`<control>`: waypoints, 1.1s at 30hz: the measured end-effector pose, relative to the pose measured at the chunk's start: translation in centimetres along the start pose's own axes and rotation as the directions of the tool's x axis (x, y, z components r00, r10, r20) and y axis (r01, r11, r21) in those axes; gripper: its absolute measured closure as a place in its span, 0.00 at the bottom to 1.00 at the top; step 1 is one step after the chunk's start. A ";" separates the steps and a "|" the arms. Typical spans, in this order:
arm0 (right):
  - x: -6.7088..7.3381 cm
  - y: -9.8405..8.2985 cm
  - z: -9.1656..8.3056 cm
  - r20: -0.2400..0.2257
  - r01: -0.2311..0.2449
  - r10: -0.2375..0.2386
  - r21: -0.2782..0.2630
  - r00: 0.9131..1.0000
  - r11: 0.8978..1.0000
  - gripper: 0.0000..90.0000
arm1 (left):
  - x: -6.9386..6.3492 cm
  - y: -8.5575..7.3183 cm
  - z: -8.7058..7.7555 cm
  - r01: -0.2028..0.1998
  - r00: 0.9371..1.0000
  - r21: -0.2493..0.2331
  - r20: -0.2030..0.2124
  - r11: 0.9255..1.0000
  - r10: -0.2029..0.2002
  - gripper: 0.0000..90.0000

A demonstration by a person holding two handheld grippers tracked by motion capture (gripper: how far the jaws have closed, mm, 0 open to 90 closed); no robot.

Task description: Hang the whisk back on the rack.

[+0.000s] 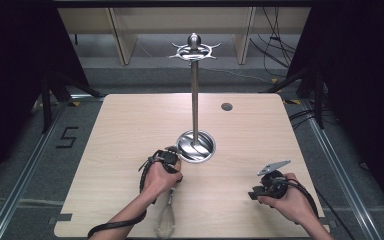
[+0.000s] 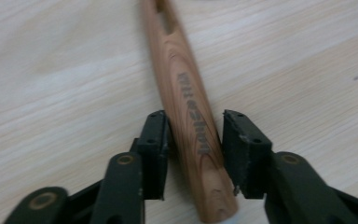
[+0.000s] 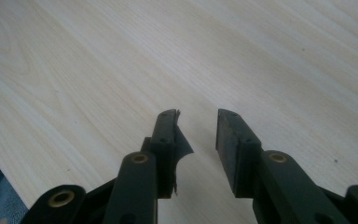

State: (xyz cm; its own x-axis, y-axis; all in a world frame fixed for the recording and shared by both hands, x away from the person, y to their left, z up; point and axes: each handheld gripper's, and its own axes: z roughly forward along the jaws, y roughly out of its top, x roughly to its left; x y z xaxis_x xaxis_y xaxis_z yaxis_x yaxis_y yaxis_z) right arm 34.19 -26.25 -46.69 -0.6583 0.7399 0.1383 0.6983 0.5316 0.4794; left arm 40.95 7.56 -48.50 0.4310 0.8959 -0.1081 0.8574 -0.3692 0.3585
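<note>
A whisk lies on the pale wooden table (image 1: pixel 125 125), its wire head (image 1: pixel 165 222) toward the near edge. Its wooden handle (image 2: pixel 182 79), printed with dark lettering and slotted at the far end, runs between my left gripper's jaws. My left gripper (image 2: pixel 196 122) points down at the table by the stand's base (image 1: pixel 172 167), with both pads against the handle's sides. My right gripper (image 1: pixel 254 193) rests low over the table at the near right, open, with bare wood between its pads (image 3: pixel 199 116).
A tall metal stand (image 1: pixel 195 95) with a round dish base (image 1: pixel 196 146) and hooks at its top (image 1: pixel 194 50) rises from the table's middle. A small dark grommet (image 1: pixel 226 106) sits behind it. Floor rails and cables surround the table.
</note>
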 end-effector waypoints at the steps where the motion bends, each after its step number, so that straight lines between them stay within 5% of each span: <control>1: 0.1 0.0 0.1 -0.001 -0.006 0.006 0.001 1.000 1.000 0.77 | 0.3 -0.1 -0.2 -0.003 1.000 0.011 0.000 1.000 0.003 0.71; 12: 0.1 -0.1 0.2 -0.010 -0.010 0.010 0.006 1.000 1.000 0.76 | 1.6 -0.6 -0.7 -0.052 0.999 0.021 -0.002 0.998 0.052 0.76; 18: 0.1 -0.1 0.2 -0.008 -0.007 0.007 0.003 1.000 1.000 0.75 | 1.7 -1.8 -2.0 -0.050 0.998 -0.096 0.033 0.994 0.053 0.77; 21: 0.1 -0.1 0.3 -0.008 -0.008 0.008 0.005 1.000 1.000 0.75 | 1.9 -2.2 -2.2 -0.057 0.998 -0.110 0.035 0.992 0.061 0.77; 27: 0.1 0.0 0.2 -0.004 -0.005 0.005 0.003 1.000 1.000 0.75 | 2.2 -2.5 -1.3 -0.057 0.998 -0.093 0.032 0.994 0.060 0.77; 33: 0.1 -0.1 0.3 -0.007 -0.010 0.010 0.001 1.000 1.000 0.74 | 2.3 -1.9 -1.0 -0.100 0.994 -0.059 0.029 0.993 0.102 0.77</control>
State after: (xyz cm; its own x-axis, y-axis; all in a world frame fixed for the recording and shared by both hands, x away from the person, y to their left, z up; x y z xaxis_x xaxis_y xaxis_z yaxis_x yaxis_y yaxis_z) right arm 34.18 -26.13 -46.98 -0.6533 0.7422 0.1496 0.7051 0.5244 0.4773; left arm 40.00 10.56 -48.48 0.5238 0.8462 -0.0977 0.7921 -0.4416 0.4213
